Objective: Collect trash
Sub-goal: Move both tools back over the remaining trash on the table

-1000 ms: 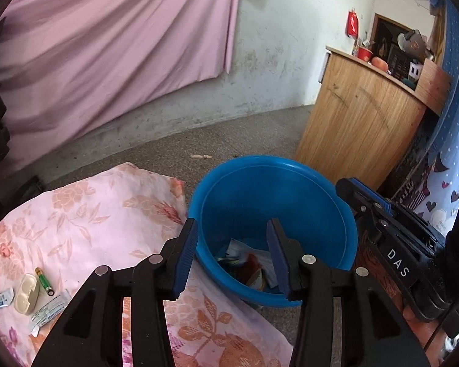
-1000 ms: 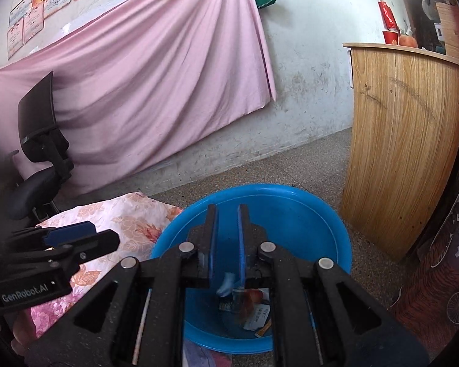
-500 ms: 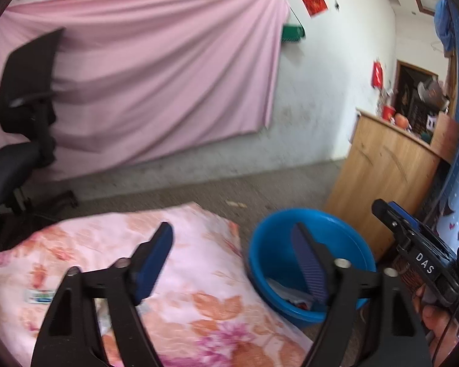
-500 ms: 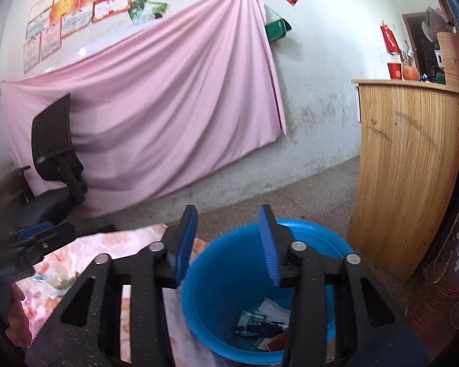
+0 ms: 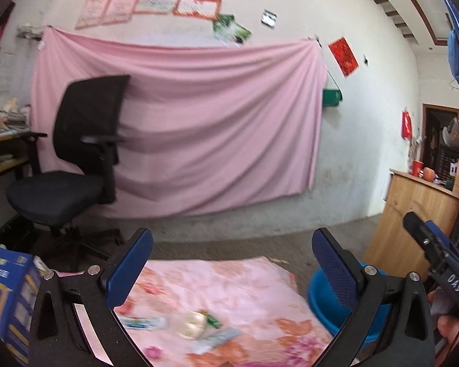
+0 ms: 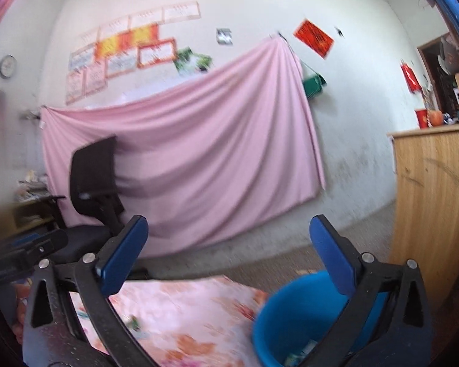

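A blue plastic basin point(image 6: 293, 315) stands on the floor at the right of a pink floral cloth point(image 5: 229, 290); scraps of trash lie in its bottom. Small litter rests on the cloth: a pale oval case point(image 5: 194, 325), a green piece point(image 5: 212, 321) and flat wrappers point(image 5: 143, 323). My left gripper point(image 5: 232, 260) is open and empty, held high above the cloth. My right gripper point(image 6: 228, 244) is open and empty too, raised above the cloth and the basin's left rim. The right gripper's body point(image 5: 434, 260) shows at the right edge of the left wrist view.
A black office chair point(image 5: 73, 165) stands at the back left before a pink sheet point(image 5: 183, 128) hung on the wall. A wooden counter point(image 6: 434, 208) rises just right of the basin. A blue carton point(image 5: 6, 293) sits at the cloth's left. A hand point(image 5: 446, 327) holds the right gripper.
Both grippers have lifted and tilted up away from the basin. The right gripper went from shut to wide open, and the left one opened wider. Both views swung left toward the cloth.
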A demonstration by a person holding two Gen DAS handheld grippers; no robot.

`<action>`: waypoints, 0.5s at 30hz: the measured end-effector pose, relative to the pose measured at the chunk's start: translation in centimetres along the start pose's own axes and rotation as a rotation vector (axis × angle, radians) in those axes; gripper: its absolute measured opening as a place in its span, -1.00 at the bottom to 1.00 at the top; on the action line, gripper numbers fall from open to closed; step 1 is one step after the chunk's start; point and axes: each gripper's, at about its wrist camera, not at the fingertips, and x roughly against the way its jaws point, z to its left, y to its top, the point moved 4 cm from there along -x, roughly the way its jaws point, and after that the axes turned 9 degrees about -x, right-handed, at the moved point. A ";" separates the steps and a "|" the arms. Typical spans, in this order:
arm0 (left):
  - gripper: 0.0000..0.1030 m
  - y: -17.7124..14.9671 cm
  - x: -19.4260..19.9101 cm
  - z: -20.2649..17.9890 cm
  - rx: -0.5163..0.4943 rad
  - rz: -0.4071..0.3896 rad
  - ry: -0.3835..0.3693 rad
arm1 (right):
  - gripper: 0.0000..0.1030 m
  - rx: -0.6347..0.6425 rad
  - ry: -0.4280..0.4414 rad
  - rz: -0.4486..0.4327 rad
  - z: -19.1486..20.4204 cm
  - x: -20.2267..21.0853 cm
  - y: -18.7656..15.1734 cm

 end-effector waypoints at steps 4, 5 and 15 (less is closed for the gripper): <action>0.98 -0.3 2.0 2.4 -0.022 -0.056 0.069 | 1.00 0.045 0.054 -0.050 2.9 0.5 -0.1; 0.98 -0.4 2.5 3.0 -0.025 -0.065 0.084 | 1.00 0.062 0.069 -0.065 3.8 0.7 -0.3; 0.98 -3.0 4.6 7.5 -0.055 -0.064 0.182 | 1.00 0.157 0.150 -0.074 8.9 0.3 -2.5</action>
